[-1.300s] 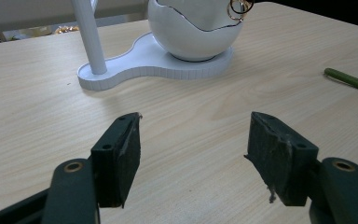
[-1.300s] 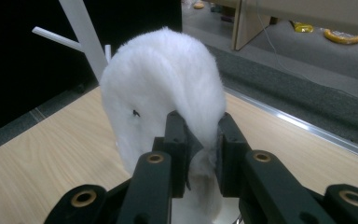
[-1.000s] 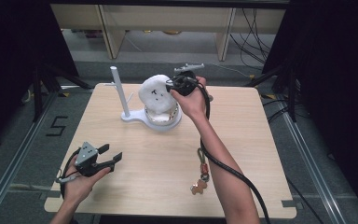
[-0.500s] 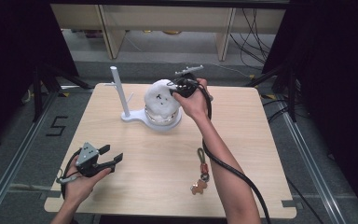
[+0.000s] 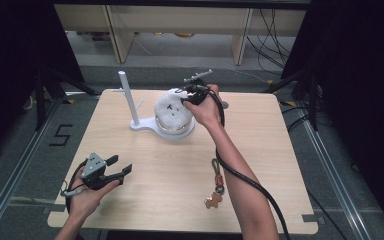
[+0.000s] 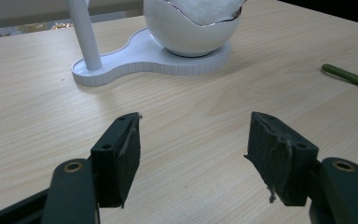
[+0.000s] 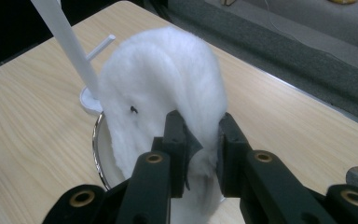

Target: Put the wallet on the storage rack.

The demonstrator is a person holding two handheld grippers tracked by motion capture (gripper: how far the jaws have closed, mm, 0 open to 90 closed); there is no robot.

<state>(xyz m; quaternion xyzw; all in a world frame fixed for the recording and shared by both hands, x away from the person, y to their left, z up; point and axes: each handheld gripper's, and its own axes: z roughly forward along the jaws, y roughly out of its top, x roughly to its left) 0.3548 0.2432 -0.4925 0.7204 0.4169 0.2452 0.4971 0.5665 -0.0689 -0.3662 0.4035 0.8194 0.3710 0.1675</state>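
A white fluffy cotton pad stands up out of a white bowl that sits on a white stand with an upright post. My right gripper is shut on the pad's lower right edge, with the fluff squeezed between its pads. In the high view the right gripper is at the bowl's far right side, over the pad. My left gripper rests low near the front left of the table, open with nothing in it. Its jaws point across bare wood toward the bowl and post.
A keychain with a green strap, a red clip and a small brown figure lies on the table in front of the right forearm. The strap's end shows at the right of the left gripper view. Shelving and cables stand behind the table.
The right gripper has shifted slightly at the bowl while keeping its pinch on the cotton pad. The left gripper has stayed where it was.
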